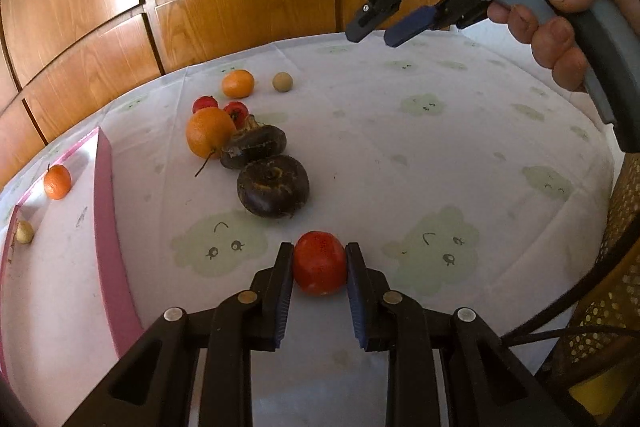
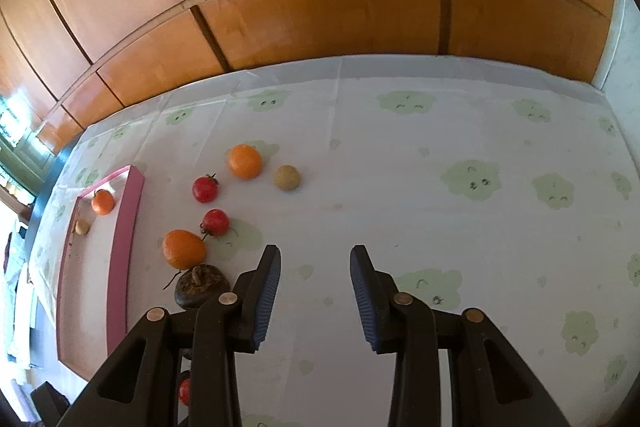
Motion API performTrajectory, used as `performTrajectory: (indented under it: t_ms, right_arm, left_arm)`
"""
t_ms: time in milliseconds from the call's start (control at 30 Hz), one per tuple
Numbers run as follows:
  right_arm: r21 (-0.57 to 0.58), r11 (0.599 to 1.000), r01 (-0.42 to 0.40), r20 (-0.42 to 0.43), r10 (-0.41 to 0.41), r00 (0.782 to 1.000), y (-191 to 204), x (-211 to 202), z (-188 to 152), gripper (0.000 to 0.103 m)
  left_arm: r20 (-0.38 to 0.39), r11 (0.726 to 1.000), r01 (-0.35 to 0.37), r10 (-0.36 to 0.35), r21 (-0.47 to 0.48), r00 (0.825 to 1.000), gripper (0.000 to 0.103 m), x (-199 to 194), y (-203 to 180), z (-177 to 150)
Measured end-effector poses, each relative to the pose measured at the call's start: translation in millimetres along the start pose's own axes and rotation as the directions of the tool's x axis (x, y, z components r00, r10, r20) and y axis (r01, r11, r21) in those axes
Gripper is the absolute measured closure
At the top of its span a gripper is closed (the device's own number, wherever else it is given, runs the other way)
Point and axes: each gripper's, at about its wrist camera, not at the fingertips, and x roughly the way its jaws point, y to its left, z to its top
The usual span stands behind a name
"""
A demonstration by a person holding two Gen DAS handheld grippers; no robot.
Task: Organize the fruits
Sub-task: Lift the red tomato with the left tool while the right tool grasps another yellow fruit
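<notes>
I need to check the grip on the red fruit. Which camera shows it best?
The left wrist view: the red fruit sits large and central in the left gripper, pads touching both sides. The right wrist view shows only a red sliver behind its own linkage.

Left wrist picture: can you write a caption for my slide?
The left gripper holds a red fruit above the tablecloth, near the pink tray.

glossy varnished wood panels (image 2: 320, 7), smooth creased cloth (image 2: 400, 187), ribbed blue pads on matt black plastic fingers (image 1: 285, 291)
</notes>
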Motion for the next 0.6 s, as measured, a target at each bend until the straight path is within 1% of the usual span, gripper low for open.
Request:
performTrajectory:
  t_ms: [167,233,300,400,500,600]
  right_arm:
    - [0.018,0.999,-0.04,-0.027,0.041,0.999,6,6,-4,0.067]
    - [0.019,0.998,-0.057,-0.047,0.058,0.997,10,11,-2,0.067]
    - [0.014,0.998,-0.055,-0.065,0.056,0.996,16,19,4,0.067]
    - [0.026,0.998,-0.066,-0.076,0.067,0.995,21,34,22,0.067]
    - [0.039,0.998,-0.039,-0.085,0.042,0.995,24,53,40,0.067]
    - [0.033,0.999,0.008,-0.103,-0.005,0.995,27,72,53,0.067]
  left_arm:
    - [0.026,1.0,0.002,-0.002,0.003,1.0,0.077,-3,0,-4]
    - [0.032,1.0,0.016,-0.015,-0.011,0.999,0.077,-2,2,-5]
    - [0.036,0.999,0.031,-0.03,-0.022,0.999,0.077,-2,4,-6]
    - [0.043,0.998,0.044,-0.043,-0.034,0.998,0.077,-6,6,-7]
    - [0.05,0.997,0.058,-0.055,-0.045,0.997,0.077,-6,8,-7]
    - [0.058,0.997,0.067,-0.064,-0.051,0.996,0.077,-7,9,-8]
